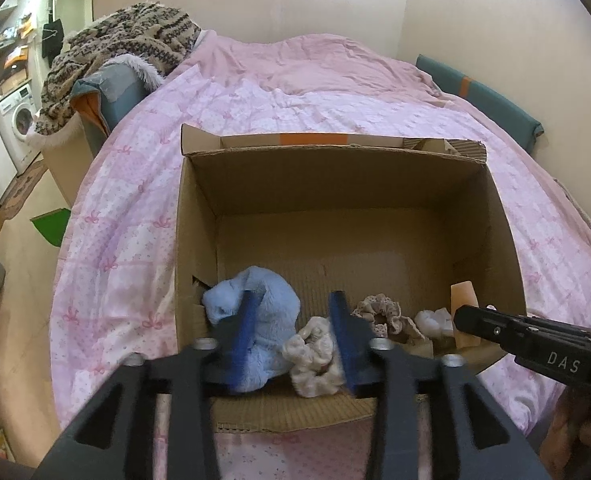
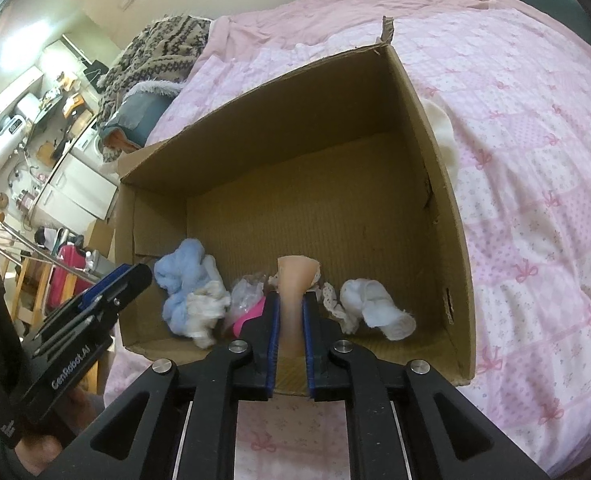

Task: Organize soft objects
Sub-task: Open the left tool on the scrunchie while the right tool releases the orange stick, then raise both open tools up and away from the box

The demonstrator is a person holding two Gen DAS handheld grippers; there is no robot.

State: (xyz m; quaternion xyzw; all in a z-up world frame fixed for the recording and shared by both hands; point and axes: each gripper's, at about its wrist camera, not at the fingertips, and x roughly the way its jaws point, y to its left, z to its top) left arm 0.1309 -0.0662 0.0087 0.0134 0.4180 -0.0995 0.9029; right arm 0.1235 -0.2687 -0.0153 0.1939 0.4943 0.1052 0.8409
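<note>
In the cardboard box (image 2: 447, 208) on the bed sit most soft bits, blue plush (image 1: 255, 320) and scrunchie (image 1: 315, 356) between the left gripper's (image 1: 295, 312) parted jaws, right gripper (image 2: 291, 312) pinching a peach piece (image 2: 295, 284), not yet dropped.

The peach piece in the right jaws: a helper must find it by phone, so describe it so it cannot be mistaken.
On the pink bed stands an open cardboard box; look along its near wall. There the right gripper is shut on a smooth peach piece standing upright, flared at the top. Its neighbours are all crumpled: a blue fluffy cloth to the left, a white sock to the right.
</note>
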